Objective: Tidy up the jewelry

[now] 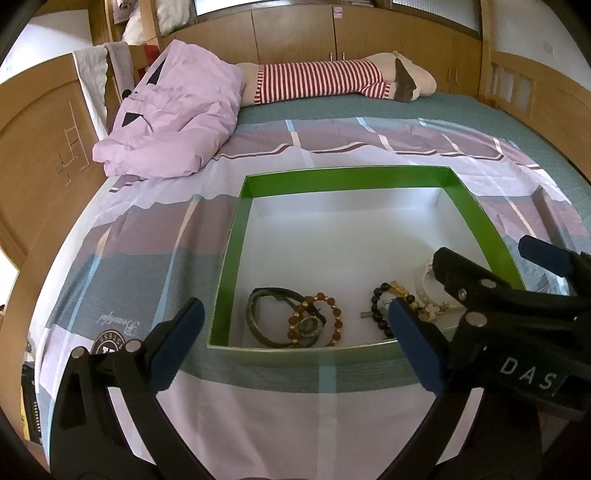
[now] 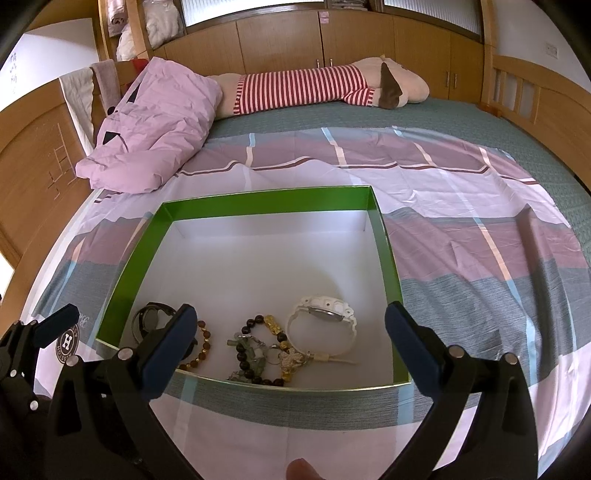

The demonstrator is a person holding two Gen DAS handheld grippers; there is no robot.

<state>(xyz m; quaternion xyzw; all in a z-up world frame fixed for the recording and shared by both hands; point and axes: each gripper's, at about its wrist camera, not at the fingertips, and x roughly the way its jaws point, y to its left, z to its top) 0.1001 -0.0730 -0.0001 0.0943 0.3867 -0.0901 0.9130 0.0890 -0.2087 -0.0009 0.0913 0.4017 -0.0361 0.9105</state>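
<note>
A green-walled box [image 1: 347,177] [image 2: 266,199] with a white floor lies on the bed sheet. Along its near wall lie a dark bangle [image 1: 258,314] [image 2: 147,317], a brown bead bracelet [image 1: 334,314] [image 2: 205,343], a black and gold bead bracelet [image 1: 384,306] [image 2: 269,328], green charms [image 2: 247,350] and a white watch [image 2: 321,314] [image 1: 424,280]. My left gripper [image 1: 295,343] is open and empty, held before the near wall. My right gripper [image 2: 290,343] is open and empty, also at the near wall. Each gripper shows in the other's view, the right [image 1: 517,295] and the left [image 2: 33,339].
A crumpled pink quilt [image 1: 177,110] lies at the far left of the bed. A striped plush toy [image 1: 332,79] lies along the far edge. Wooden headboard [image 1: 40,155] at left, wooden cabinets [image 1: 332,33] behind, a wooden rail [image 1: 517,81] at right.
</note>
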